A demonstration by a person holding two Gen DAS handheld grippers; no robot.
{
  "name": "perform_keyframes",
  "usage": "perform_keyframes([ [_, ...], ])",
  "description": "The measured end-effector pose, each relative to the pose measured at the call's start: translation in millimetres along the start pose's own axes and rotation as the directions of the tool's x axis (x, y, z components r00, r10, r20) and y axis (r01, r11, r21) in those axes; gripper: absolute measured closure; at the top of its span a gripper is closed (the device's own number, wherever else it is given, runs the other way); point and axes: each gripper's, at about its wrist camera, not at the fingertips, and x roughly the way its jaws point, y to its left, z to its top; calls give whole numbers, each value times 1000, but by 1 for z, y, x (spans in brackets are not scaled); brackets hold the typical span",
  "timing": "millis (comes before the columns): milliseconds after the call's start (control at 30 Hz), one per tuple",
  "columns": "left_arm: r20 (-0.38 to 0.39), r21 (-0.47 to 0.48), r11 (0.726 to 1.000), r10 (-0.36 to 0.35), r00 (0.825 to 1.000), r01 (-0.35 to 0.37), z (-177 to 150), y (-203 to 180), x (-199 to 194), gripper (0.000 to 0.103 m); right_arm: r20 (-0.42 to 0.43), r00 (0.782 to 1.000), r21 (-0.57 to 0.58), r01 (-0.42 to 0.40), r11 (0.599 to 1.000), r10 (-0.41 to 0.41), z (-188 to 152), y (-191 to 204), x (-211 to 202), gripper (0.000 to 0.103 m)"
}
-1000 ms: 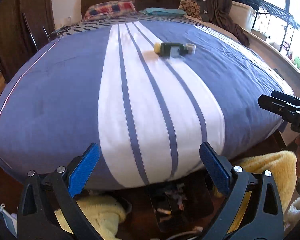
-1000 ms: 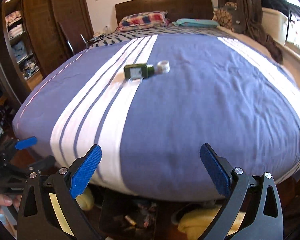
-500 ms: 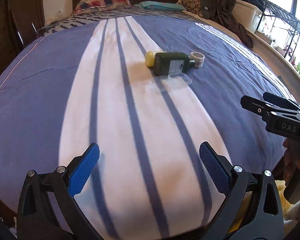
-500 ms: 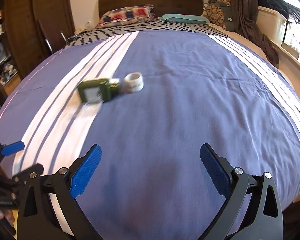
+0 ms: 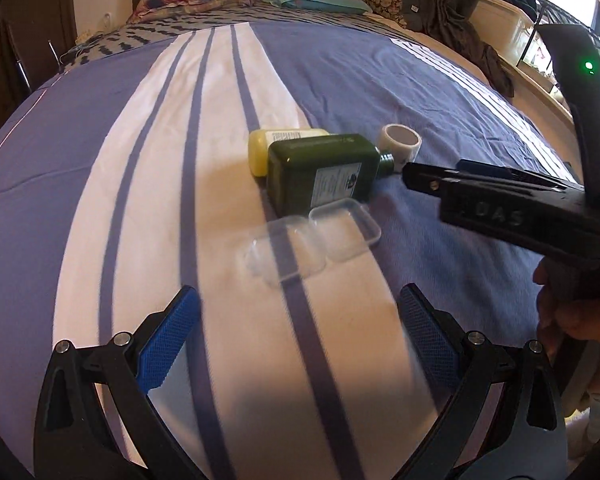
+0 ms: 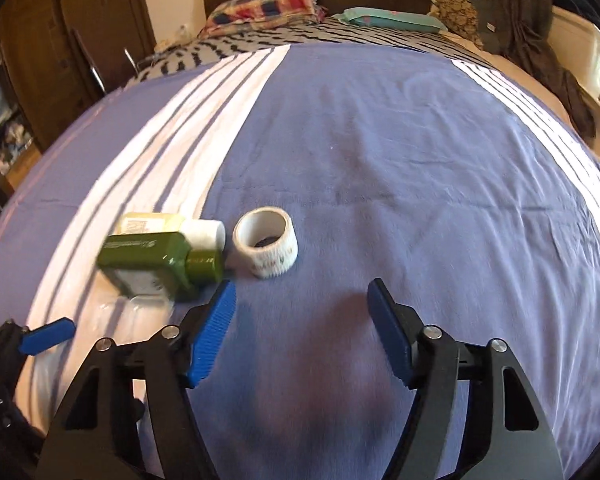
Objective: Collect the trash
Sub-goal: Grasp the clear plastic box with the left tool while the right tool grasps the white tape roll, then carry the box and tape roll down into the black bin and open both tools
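- Bedroom: a wide bed [image 6: 400, 152] with a blue, white-striped cover filled the space ahead of both grippers.
- Green bottle [image 5: 324, 174] lay on its side ahead of the left gripper [image 5: 296, 340], long axis crosswise, cap toward the right gripper [image 6: 300, 316].
- Clear plastic tray [image 5: 312, 240] lay nearest the left gripper, just ahead of it.
- Yellow bottle [image 5: 280, 146] lay beyond the green one, touching it.
- Tape roll [image 6: 266, 242] sat just ahead and left of the right gripper, the nearer one.
- Left jaws stood wide and empty; right jaws had just been closing, nothing between them.
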Motion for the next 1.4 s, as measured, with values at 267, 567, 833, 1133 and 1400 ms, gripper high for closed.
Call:
perform_keyframes([
  [267, 2, -42, 999, -11, 1000, 11, 22, -2, 16, 9, -9, 999, 16, -39, 999, 39, 24, 3, 19, 51],
  [567, 0, -22, 1000, 18, 1000, -18, 26, -2, 16, 33, -8, 998, 12, -59, 998, 59, 27, 10, 23, 69],
  [833, 33, -6, 1000, 30, 999, -30, 3, 8, -19, 34, 44, 999, 2, -29, 1000, 29, 0, 1, -25, 69],
  [1133, 142, 38, 998, 49, 989, -55, -33, 7, -103, 34, 138, 990, -38, -28, 999, 33, -53, 17, -111, 69],
  [1400, 216, 54, 997, 43, 976, -56, -83, 3, -175, 34, 230, 969, -84, -77, 993, 94, -112, 42, -194, 69],
])
